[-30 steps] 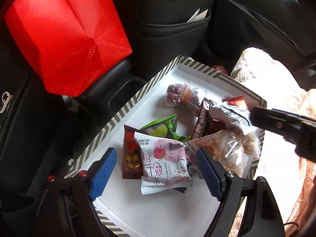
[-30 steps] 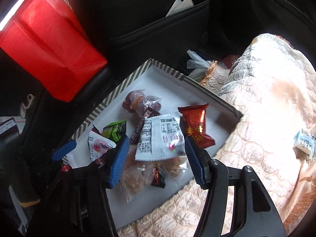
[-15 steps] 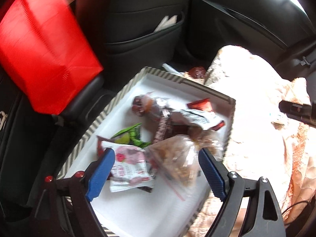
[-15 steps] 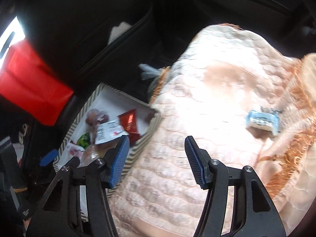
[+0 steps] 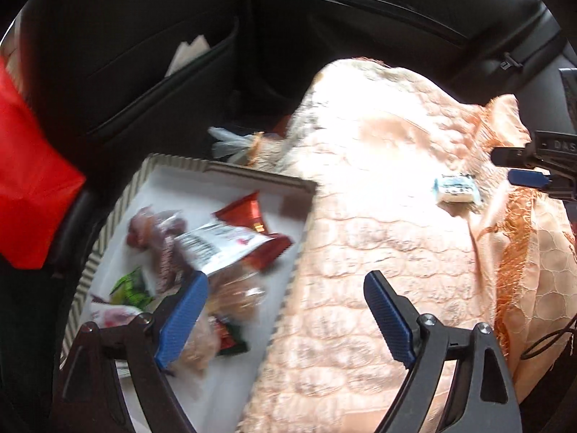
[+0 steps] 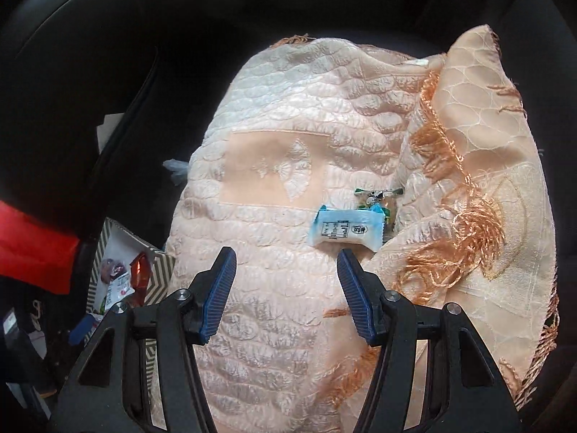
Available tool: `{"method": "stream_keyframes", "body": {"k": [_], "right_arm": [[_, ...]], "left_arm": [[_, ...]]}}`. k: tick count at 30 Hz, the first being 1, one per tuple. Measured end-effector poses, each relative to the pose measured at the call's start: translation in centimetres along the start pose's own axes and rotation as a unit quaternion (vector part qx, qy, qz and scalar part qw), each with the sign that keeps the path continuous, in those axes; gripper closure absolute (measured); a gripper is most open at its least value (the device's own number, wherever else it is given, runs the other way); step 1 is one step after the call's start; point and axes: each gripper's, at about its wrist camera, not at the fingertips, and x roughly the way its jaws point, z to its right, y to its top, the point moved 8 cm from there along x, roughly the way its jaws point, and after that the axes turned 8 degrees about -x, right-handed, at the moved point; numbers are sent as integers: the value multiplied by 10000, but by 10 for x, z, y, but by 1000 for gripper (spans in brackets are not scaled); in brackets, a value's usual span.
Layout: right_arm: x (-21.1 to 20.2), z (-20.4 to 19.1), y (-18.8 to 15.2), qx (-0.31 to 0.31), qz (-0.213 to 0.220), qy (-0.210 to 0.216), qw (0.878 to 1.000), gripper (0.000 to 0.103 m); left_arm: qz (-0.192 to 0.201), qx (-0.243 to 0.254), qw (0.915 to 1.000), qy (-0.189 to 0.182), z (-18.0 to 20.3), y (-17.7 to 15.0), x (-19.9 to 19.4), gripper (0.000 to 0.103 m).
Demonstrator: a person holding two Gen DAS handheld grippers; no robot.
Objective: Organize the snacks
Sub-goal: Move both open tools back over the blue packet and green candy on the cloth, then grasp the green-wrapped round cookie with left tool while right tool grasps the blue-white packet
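Note:
A white tray with a striped rim (image 5: 223,171) holds several snack packets, among them a white packet (image 5: 220,245) and a red one (image 5: 249,213). A light blue snack packet (image 6: 346,229) lies on the peach quilted seat cover (image 6: 281,137), with a green-trimmed clear packet (image 6: 378,195) just behind it. My right gripper (image 6: 286,265) is open and empty, just short of the blue packet. My left gripper (image 5: 285,292) is open and empty, straddling the tray's right edge. The blue packet also shows in the left wrist view (image 5: 455,188).
A red bag (image 5: 25,187) stands left of the tray. A dark seat back with a pocket (image 5: 162,72) is behind it. A fringed peach cushion (image 6: 487,187) lies right of the packets. A clear plastic bag (image 5: 230,140) sits in the footwell.
Both grippers have swung right, away from the tray toward the seat cover. The right gripper now faces the blue packet up close. Both stay open.

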Motion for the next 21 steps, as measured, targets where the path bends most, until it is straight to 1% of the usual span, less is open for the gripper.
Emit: {"method": "stream_keyframes", "body": {"k": [4,9,11,12,13,14,15,17,21], "right_arm": [[18,14,2,27,-210,-39,9998,44],[37,27,9,-139,-445,-167,9988,44],[46,25,12,-553,-547,-314,9965,44],[52,21,14,-939,-632,-391,9928,44],[57,17,14,-1337,-718,-470,9873,44],[61,13,14,-1788,-822,-548,9789,44],[66,8,13,-2215,-948,-598,9687,44],[76,5,10,-2877,-1186,-748,9474,44],[91,9,5,-3651,-1651,-948,9113,44]], "left_arm": [[-136,199,9996,-150,31,7,12,14],[-330,263,9985,-339,61,12,27,14],[-382,302,9982,-359,66,9,30,13],[-420,325,9980,-347,66,7,33,14],[-461,341,9978,-332,66,4,35,14],[-502,346,9976,-313,64,2,37,14],[-546,332,9976,-283,60,1,40,14],[-617,233,9975,-243,52,-1,45,14],[-731,105,9967,-335,48,-2,51,14]]}}
